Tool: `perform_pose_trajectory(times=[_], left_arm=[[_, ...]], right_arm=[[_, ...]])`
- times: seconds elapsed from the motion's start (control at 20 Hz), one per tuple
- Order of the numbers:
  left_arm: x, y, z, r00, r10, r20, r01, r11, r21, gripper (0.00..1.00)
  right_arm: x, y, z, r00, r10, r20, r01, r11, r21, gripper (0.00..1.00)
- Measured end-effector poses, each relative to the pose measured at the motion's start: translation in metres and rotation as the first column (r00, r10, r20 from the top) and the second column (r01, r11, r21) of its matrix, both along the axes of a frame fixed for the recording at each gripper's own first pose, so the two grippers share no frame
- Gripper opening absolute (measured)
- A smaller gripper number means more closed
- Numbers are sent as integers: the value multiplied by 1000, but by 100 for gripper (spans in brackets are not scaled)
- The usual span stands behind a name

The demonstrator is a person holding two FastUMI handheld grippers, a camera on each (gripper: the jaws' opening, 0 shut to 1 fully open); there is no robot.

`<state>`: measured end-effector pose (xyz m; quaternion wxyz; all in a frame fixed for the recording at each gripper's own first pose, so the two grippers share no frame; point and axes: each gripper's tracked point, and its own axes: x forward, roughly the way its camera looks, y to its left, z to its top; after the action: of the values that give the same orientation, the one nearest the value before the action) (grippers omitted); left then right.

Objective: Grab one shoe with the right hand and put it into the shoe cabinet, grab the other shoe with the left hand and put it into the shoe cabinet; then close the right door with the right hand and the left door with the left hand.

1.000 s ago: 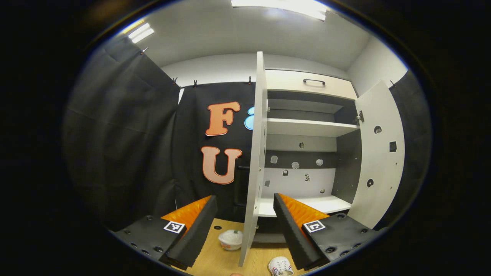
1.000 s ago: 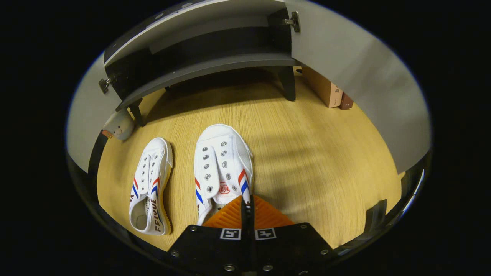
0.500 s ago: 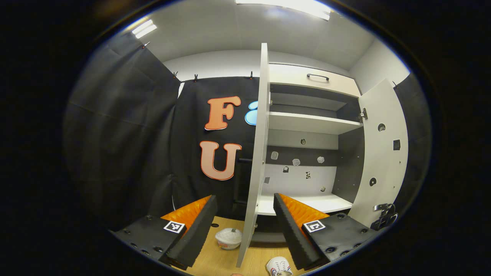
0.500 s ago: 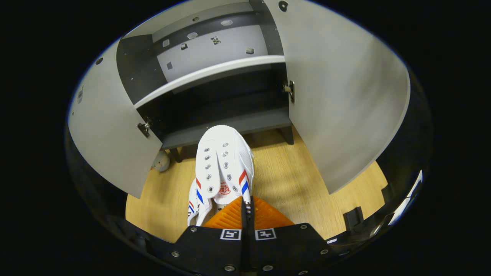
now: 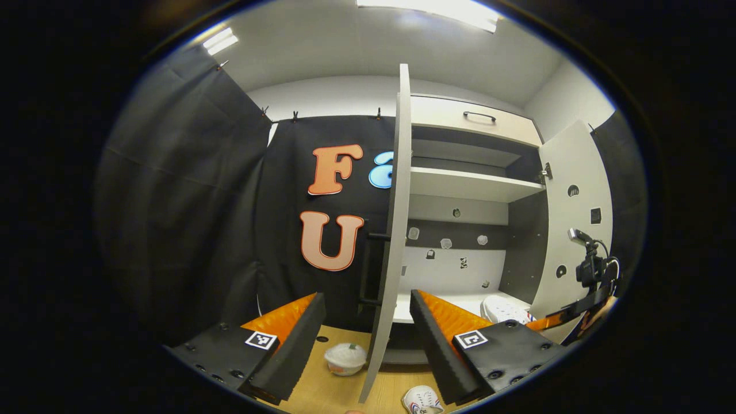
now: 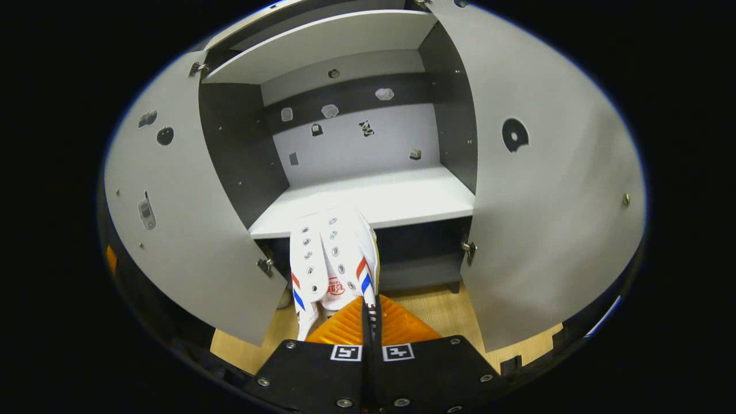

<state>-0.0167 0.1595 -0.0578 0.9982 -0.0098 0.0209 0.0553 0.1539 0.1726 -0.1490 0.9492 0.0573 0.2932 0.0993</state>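
Change: 1 second ago the carried shoe (image 6: 332, 253) sat on the floor beside its mate; now it hangs lifted in front of the open shoe cabinet (image 6: 368, 198), toe at 12 o'clock over the front edge of the white shelf (image 6: 414, 201).
Right gripper (image 6: 368, 313): tongs pressed together on the rear edge of the carried shoe, pinching its fabric at 6 o'clock in the right gripper view.
Carried shoe, second angle: in the left gripper view its white toe (image 5: 506, 309) shows at 4 o'clock, at the shelf lip, with the right gripper (image 5: 555, 319) trailing behind it.
Left gripper (image 5: 368, 339): tongs spread wide, holding nothing, pointed at the edge of the left door (image 5: 391, 241).
Other shoe (image 5: 422, 399): on the wooden floor (image 5: 339, 391) at 6 o'clock in the left gripper view, below the left door's lower corner.
Doors: left door and right door (image 6: 546, 190) both swung open.
Bystander: a small round white object (image 5: 345, 357) rests on the floor near the left door.
Meaning: step 1 looks nearly done; the shoe needs pushing deeper onto the shelf and releasing. The second shoe and both doors remain.
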Motion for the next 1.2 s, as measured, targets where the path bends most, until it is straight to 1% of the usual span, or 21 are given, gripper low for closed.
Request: perform_pose_trajectory(times=[0.15, 0.2, 0.25, 0.4, 0.45, 0.5, 0.55, 0.65, 0.75, 0.8, 0.85, 0.9, 0.95, 1.0, 1.05, 1.1, 1.15, 1.2], left_arm=[[-2, 9, 0, 1000, 13, 6, -13, 1000, 3, 96], [-2, 11, 1, 1000, 15, 8, -15, 1000, -1, 94], [-2, 13, 1, 1000, 17, 10, -17, 1000, -4, 96], [-5, 20, 3, 999, 36, 23, -35, 999, -6, 96], [-6, 21, 4, 999, 39, 29, -39, 999, -5, 96], [-6, 23, 4, 999, 42, 33, -42, 999, -4, 94], [-7, 26, 5, 998, 47, 35, -47, 999, -2, 96], [-7, 30, 5, 998, 58, 33, -58, 998, 3, 96], [-8, 35, 6, 997, 74, 37, -75, 997, 9, 96], [-7, 36, 7, 996, 79, 39, -79, 997, 10, 96], [-6, 36, 6, 996, 80, 37, -80, 997, 11, 94], [-5, 36, 6, 996, 79, 33, -80, 997, 12, 96], [-3, 35, 4, 997, 78, 31, -78, 997, 14, 96], [0, 33, 4, 997, 73, 28, -74, 997, 15, 96], [3, 31, 4, 997, 68, 26, -69, 998, 16, 96], [5, 28, 2, 998, 65, 23, -66, 998, 16, 96], [8, 24, 1, 998, 57, 19, -57, 998, 14, 96], [11, 20, 0, 999, 46, 17, -46, 999, 10, 96]], right_arm=[[28, 0, 37, 998, -18, 57, 18, 1000, -8, 0], [36, 0, 48, 997, -30, 74, 32, 999, -20, 0], [48, 0, 60, 995, -43, 86, 45, 999, -29, 0], [94, -14, 76, 990, -103, 98, 109, 993, -52, 0], [118, -17, 73, 988, -123, 90, 129, 990, -56, 0], [138, -18, 69, 988, -134, 77, 139, 988, -64, 0], [163, -17, 59, 988, -145, 60, 149, 986, -75, 0], [197, -18, 37, 986, -164, -1, 163, 982, -95, 0], [221, -20, 18, 982, -182, -44, 177, 980, -91, 0], [226, -21, 9, 979, -190, -70, 185, 980, -76, 0], [230, -21, 3, 976, -200, -88, 195, 979, -62, 0], [233, -21, 3, 976, -204, -76, 199, 978, -60, 1], [234, -21, 2, 979, -197, -58, 192, 979, -74, 13], [229, -21, 5, 982, -187, -31, 184, 979, -91, 19], [226, -26, 12, 982, -190, 5, 189, 976, -106, 35], [222, -25, 21, 983, -184, 26, 186, 979, -79, 31], [214, -24, 32, 982, -185, 46, 186, 982, -37, 51], [205, -22, 42, 981, -181, 67, 182, 983, -5, 58]])
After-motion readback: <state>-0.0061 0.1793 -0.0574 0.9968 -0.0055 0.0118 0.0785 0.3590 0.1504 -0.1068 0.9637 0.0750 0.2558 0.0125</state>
